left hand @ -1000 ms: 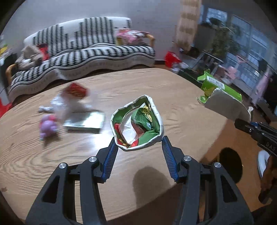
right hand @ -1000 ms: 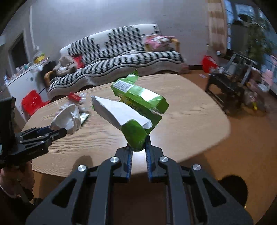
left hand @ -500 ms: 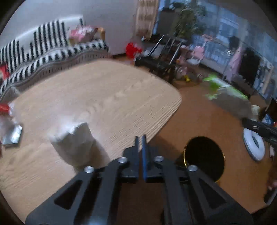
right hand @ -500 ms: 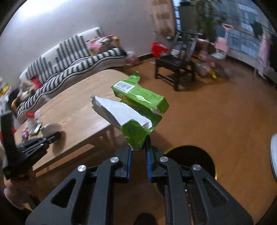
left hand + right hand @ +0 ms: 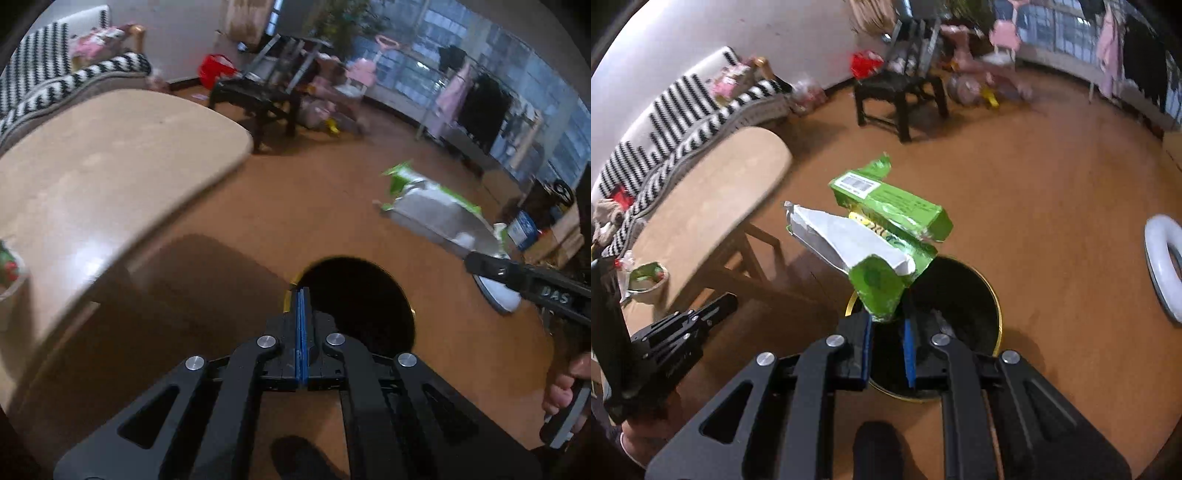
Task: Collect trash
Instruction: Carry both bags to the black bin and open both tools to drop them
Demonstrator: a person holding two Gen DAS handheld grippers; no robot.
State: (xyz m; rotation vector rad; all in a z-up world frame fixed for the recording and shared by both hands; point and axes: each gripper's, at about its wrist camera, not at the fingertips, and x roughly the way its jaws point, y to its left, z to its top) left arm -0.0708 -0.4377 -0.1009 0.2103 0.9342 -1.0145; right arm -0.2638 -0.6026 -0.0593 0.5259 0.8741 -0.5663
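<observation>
- Left claw (image 5: pixel 302 295) clenched tight, blue pads pressed flat together with nothing between them; hovering above the near rim of the bin (image 5: pixel 360 302), over the floor (image 5: pixel 295 206).
- Right claw (image 5: pixel 888 325) slightly parted, lower tip of the green wrapper (image 5: pixel 882 236) sitting between the blue pads; cannot tell whether the pads are actually pinching it or have let go.
- Wrapper torn open, silver lining showing on the left flap, barcode label on the upper green flap; poised directly above the open mouth of the bin (image 5: pixel 964 295).
- Seen from the left wrist view, same wrapper (image 5: pixel 436 206) out to the right, in the air above the floor, at the end of the right claw (image 5: pixel 476 260).
- Bin dark inside with a thin gold rim, standing on the floor just beside the tabletop (image 5: pixel 713 199).
- Crumpled bag (image 5: pixel 646 278) with green and red inside lying near the tabletop edge, well apart from the bin; left claw (image 5: pixel 726 299) close in front of it in the right wrist view.
- Black chair (image 5: pixel 901 92) farther back on the floor; striped sofa (image 5: pixel 683 114) behind the tabletop.
- White ring (image 5: pixel 1163 266) lying on the floor to the right of the bin, apart from it.
- Nothing standing between wrapper and bin opening.
</observation>
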